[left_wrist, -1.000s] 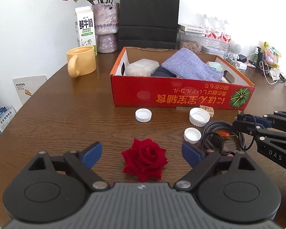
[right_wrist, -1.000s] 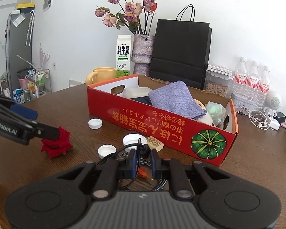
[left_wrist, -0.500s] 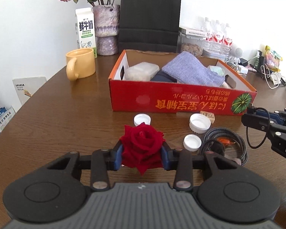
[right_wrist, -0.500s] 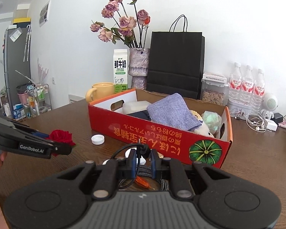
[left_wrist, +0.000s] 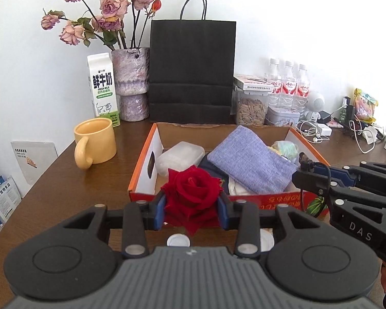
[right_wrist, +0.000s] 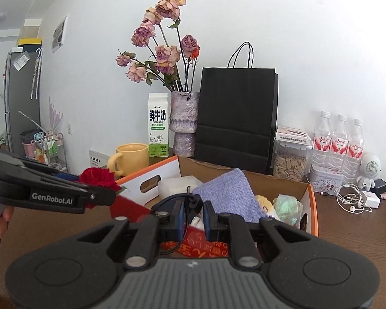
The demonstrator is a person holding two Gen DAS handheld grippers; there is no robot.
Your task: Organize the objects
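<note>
The left hand-held gripper (left_wrist: 191,212), marked "GenRobot.AI", clamps a red fabric rose (left_wrist: 191,197) above the red cardboard box (left_wrist: 144,159); the right hand-held gripper (right_wrist: 192,216), marked "DAS", pinches a black cable (right_wrist: 167,200). A white carton (left_wrist: 103,90) reads "FRESH MILK".

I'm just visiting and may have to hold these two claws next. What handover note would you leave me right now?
Left claw: shut on the red rose bloom, lifted before the red cardboard box.
Right claw: shut on a thin black cable, raised near the box.
Done: box already holds a lilac knitted cloth and a clear plastic case.
Left: rose, cable and white bottle caps not yet boxed.
</note>
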